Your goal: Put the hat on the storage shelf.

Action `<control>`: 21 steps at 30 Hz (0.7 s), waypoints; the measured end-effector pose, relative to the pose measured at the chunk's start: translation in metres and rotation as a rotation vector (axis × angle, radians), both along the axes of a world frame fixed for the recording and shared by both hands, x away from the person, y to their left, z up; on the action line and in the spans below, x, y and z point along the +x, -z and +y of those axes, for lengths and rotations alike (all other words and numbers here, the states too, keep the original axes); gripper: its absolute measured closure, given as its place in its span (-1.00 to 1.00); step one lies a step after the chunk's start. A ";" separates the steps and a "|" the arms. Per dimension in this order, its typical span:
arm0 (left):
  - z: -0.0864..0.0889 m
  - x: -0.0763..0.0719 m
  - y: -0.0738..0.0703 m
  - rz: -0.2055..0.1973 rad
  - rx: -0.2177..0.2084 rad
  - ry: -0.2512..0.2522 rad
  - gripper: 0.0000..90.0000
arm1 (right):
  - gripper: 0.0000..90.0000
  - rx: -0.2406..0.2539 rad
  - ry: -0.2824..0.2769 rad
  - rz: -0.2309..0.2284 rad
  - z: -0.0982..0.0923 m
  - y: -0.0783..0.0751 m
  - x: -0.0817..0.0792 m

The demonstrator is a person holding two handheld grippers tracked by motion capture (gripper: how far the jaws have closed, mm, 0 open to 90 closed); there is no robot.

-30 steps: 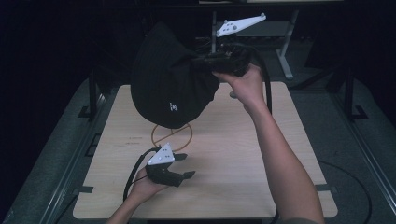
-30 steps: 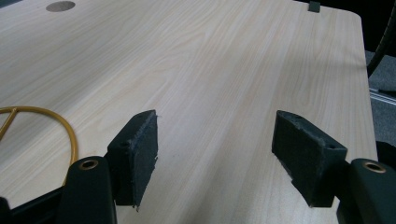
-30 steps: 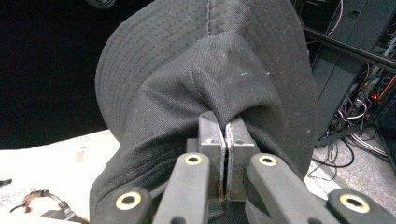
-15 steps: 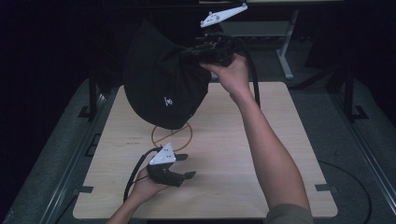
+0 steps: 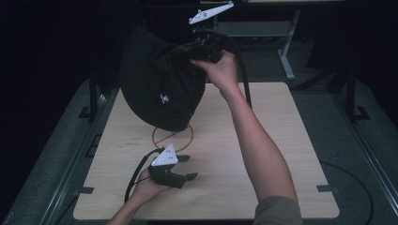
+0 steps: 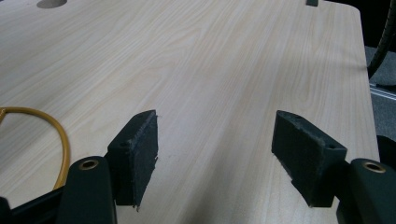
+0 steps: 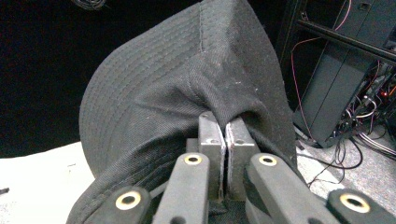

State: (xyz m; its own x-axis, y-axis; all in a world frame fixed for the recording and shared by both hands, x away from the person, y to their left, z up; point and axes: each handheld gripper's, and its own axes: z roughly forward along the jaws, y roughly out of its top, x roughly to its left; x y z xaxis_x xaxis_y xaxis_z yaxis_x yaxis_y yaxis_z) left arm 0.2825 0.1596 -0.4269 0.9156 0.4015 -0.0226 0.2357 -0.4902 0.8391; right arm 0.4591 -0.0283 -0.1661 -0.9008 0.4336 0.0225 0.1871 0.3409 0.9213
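Note:
A black bucket hat (image 5: 159,89) hangs in the air over the far left part of the light wooden table (image 5: 263,117). My right gripper (image 5: 184,49) is shut on a fold of its fabric, and the brim droops below. In the right gripper view the pads (image 7: 212,133) pinch the hat's cloth (image 7: 187,70) tightly, with my right gripper (image 7: 225,135) pointing at it. My left gripper (image 5: 189,168) rests near the table's front edge, held in a hand, open with nothing between its jaws. In its own view my left gripper (image 6: 215,158) looks across bare wood.
A yellow cord ring (image 5: 172,137) lies on the table under the hat, just beyond the left gripper, and its arc (image 6: 58,135) runs beside the left jaw. A desk leg (image 5: 286,47) stands behind the table. Dark equipment with cables (image 7: 336,93) lies beyond the hat.
My right hand has carried the hat to the left and a little farther back over the table. The left gripper has stayed where it was.

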 end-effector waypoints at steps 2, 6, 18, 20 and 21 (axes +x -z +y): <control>0.000 0.000 0.000 -0.001 0.001 0.001 -0.31 | 0.96 0.005 0.003 0.003 0.004 0.001 0.002; 0.000 0.000 0.000 0.000 0.001 0.003 -0.31 | 0.96 -0.006 0.005 0.012 0.009 0.004 0.004; -0.003 -0.001 0.001 -0.005 0.016 0.019 -0.31 | 0.95 -0.039 0.000 0.029 0.034 0.011 0.016; -0.004 -0.002 0.001 -0.007 0.017 0.025 -0.31 | 0.95 -0.046 -0.002 0.035 0.038 0.012 0.017; -0.004 -0.002 0.001 -0.006 0.020 0.026 -0.31 | 0.95 -0.051 -0.001 0.035 0.040 0.012 0.017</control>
State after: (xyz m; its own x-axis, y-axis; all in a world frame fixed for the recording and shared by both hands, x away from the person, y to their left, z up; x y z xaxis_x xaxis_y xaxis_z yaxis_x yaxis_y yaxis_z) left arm 0.2805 0.1553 -0.4283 0.9257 0.3780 -0.0093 0.2178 -0.5130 0.8303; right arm 0.4765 0.0119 -0.1783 -0.9005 0.4337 0.0321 0.2185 0.3873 0.8957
